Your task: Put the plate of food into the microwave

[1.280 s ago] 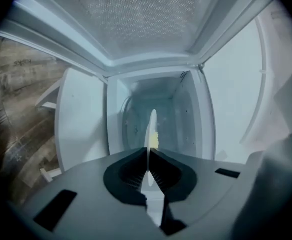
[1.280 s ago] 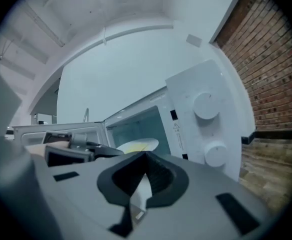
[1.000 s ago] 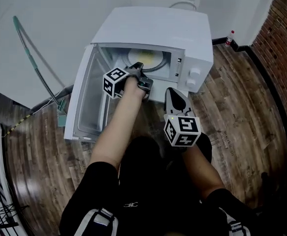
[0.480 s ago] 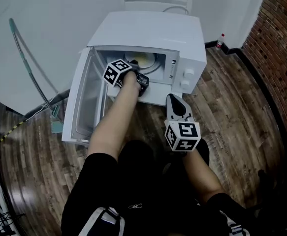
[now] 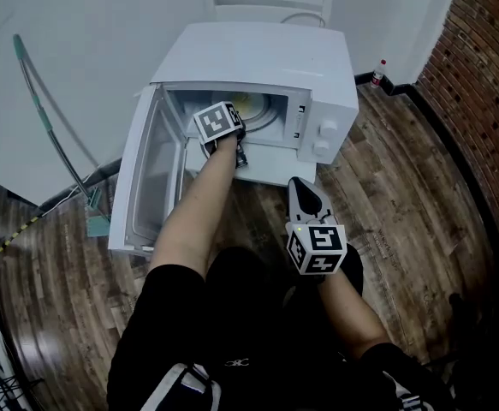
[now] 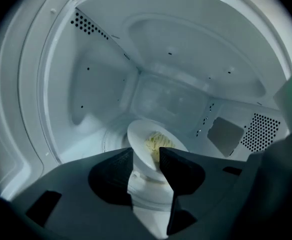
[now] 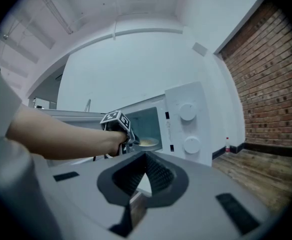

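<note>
Left arm reaches into the microwave (image 5: 258, 54), left tongs (image 6: 146, 155) just opened, plate (image 6: 151, 136) rim between them; right tongs (image 7: 146, 160) hover outside, closed, level.

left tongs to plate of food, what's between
Nothing; left gripper view shows the plate reaching in between the left tongs, whose jaws have just been opening.

The microwave (image 5: 258, 54) had a smooth white casing that looked like painted metal. Its cavity (image 6: 85, 84) was glossy white, with punched vent holes. The plate (image 6: 138, 139) looked like glazed white ceramic. The floor (image 5: 403, 204) was dark wood planking with a soft sheen, and the wall (image 5: 489, 32) was rough red brick. The right tongs (image 7: 144, 171) were matt grey plastic with ribbed pads (image 7: 158, 174).
</note>
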Demonstrator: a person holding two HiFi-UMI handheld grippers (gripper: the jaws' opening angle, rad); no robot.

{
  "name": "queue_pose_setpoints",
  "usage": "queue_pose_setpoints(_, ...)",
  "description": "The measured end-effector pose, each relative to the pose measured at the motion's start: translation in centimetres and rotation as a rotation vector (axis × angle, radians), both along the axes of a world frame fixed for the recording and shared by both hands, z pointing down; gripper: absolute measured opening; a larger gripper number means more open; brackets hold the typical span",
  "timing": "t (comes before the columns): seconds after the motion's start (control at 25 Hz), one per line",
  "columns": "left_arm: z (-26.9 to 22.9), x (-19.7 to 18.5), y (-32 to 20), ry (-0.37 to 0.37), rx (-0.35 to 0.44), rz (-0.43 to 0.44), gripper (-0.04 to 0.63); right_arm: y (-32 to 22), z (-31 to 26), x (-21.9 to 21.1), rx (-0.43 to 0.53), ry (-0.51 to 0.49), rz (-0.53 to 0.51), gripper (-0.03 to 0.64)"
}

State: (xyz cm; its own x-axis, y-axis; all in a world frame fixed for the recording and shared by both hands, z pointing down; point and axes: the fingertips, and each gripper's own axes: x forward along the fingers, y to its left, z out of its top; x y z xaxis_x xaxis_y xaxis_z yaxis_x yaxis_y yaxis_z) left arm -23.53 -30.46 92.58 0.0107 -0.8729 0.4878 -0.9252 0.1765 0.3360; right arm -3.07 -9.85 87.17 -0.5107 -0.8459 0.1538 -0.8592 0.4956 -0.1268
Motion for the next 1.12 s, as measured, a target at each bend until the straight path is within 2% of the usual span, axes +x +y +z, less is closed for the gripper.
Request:
queue_pose_setpoints(0.04,0.3,0.1,-0.1,0.005,-0.007,0.012,0.164,0.1,0.1,0.1,-0.001,0.001,0.003,0.008)
queue_pose_setpoints(0.16,0.6,0.2,-0.2,-0.008,-0.010,0.032,0.178,0.3,0.3,0.6,-0.007,0.000,0.011,0.008)
queue_pose_setpoints(0.28,-0.1,-0.3,-0.2,-0.075,0.027,0.026,0.178,0.4,0.6,0.9,-0.012,0.002,0.015,0.008)
queue_pose_setpoints(0.4,-1.9,-0.8,0.5,-0.161,0.100,0.017,0.175,0.3,0.5,0.9,-0.004,-0.003,0.012,0.008)
queue_pose_setpoints(0.44,-2.7,-0.8,1.0,-0.186,0.128,0.014,0.163,0.2,0.3,0.8,0.001,-0.008,0.010,0.008)
queue_pose_setpoints(0.52,-4.5,-0.6,2.6,-0.232,0.183,0.009,0.033,-0.2,-0.1,0.5,0.011,-0.015,0.004,0.008)
queue_pose_setpoints(0.56,-5.2,-0.3,3.5,-0.250,0.208,0.012,0.000,-0.4,-0.3,0.3,0.016,-0.017,0.001,0.008)
queue_pose_setpoints(0.68,-6.5,1.2,7.3,-0.283,0.254,0.038,-0.002,-1.1,-1.0,-0.6,0.030,-0.028,-0.010,0.008)
queue_pose_setpoints(0.84,-7.7,4.5,12.7,-0.316,0.314,0.150,-0.002,-1.9,-1.4,-2.3,0.052,-0.028,-0.034,0.008)
queue_pose_setpoints(0.96,-7.6,6.2,15.0,-0.351,0.330,0.217,-0.002,-2.9,-1.6,-3.3,0.053,-0.044,-0.043,0.008)
queue_pose_setpoints(1.12,-9.9,7.5,15.6,-0.318,0.346,0.249,-0.003,-4.2,-4.2,-4.4,0.054,-0.073,-0.053,0.008)
